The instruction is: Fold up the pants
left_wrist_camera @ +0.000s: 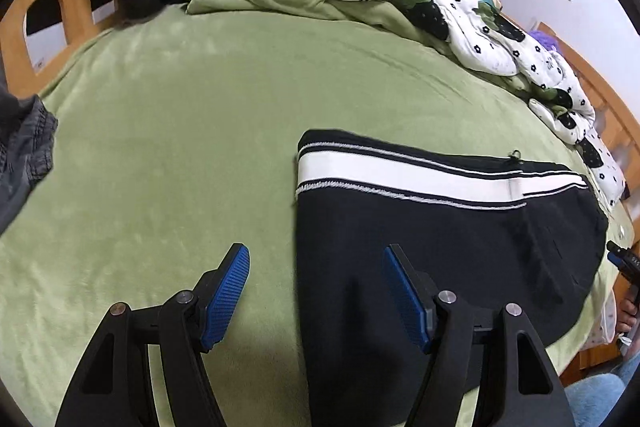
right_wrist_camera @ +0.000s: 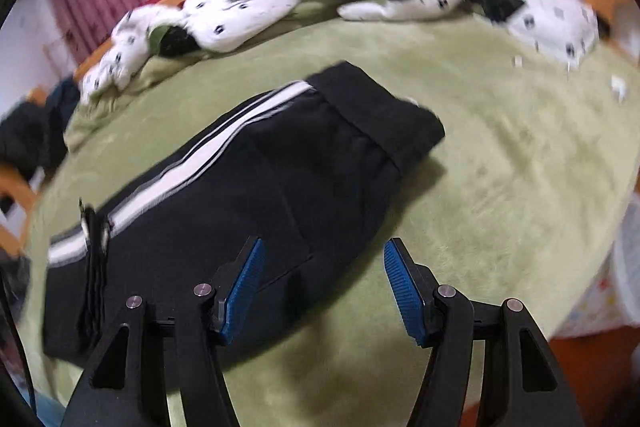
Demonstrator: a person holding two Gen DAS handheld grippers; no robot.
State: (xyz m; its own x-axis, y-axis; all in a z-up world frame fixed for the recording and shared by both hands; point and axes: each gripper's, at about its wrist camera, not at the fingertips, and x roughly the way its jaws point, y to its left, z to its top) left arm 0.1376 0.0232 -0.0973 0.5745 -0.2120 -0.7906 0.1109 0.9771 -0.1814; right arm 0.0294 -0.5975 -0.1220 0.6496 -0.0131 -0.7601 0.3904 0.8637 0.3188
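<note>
**On the green bed, both grippers off the cloth**

On the green blanket (left_wrist_camera: 192, 115) lie the black pants (left_wrist_camera: 440, 227), already folded into a compact block, the white side stripe (left_wrist_camera: 400, 173) running across the top edge in the left wrist view. The left gripper (left_wrist_camera: 316, 291) hangs with its jaws spread and nothing between the pads; its right finger sits over the pants' left edge, its left finger over bare blanket. The right gripper (right_wrist_camera: 324, 287) is spread too and empty, the pants (right_wrist_camera: 248, 195) reaching away toward ten o'clock from its tips, waistband end up near one o'clock. That view is smeared, so detail is soft.

At twelve o'clock across the bed, the flowered quilt (left_wrist_camera: 472, 27) lies bunched along the rail, well apart from the work. Grey clothing (left_wrist_camera: 24, 163) waits at nine o'clock.

My read: this looks like the moment to check the fold, or make one last halving. To do that well, come down level on two matching corners, pinch all layers together, lift only enough to clear, and carry both corners across evenly so the stripe stays straight. Lay down, then smooth outward. One risk is catching the plush blanket underneath along with the cloth.
</note>
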